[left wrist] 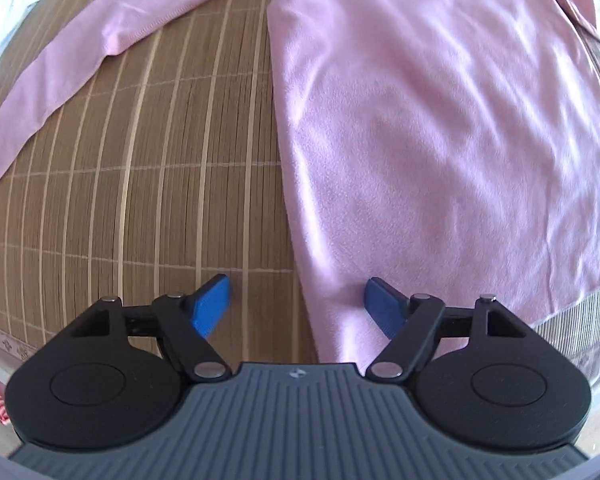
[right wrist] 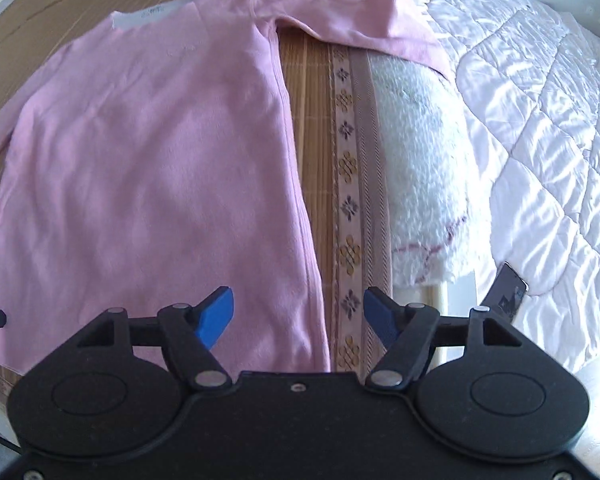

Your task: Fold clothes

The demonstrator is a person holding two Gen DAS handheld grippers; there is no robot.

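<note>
At the bottom of the left wrist view, the left gripper (left wrist: 297,307) is spread wide and grips nothing; its fingers straddle the lower side edge of the pink shirt (left wrist: 440,128), which lies flat on a bamboo mat (left wrist: 160,160). One sleeve (left wrist: 72,52) stretches toward the upper left. At the bottom of the right wrist view, the right gripper (right wrist: 298,315) is likewise spread and bare above the shirt's hem corner. A white quilt (right wrist: 540,120) fills the right side, with a phone (right wrist: 507,292) at its lower edge.
</note>
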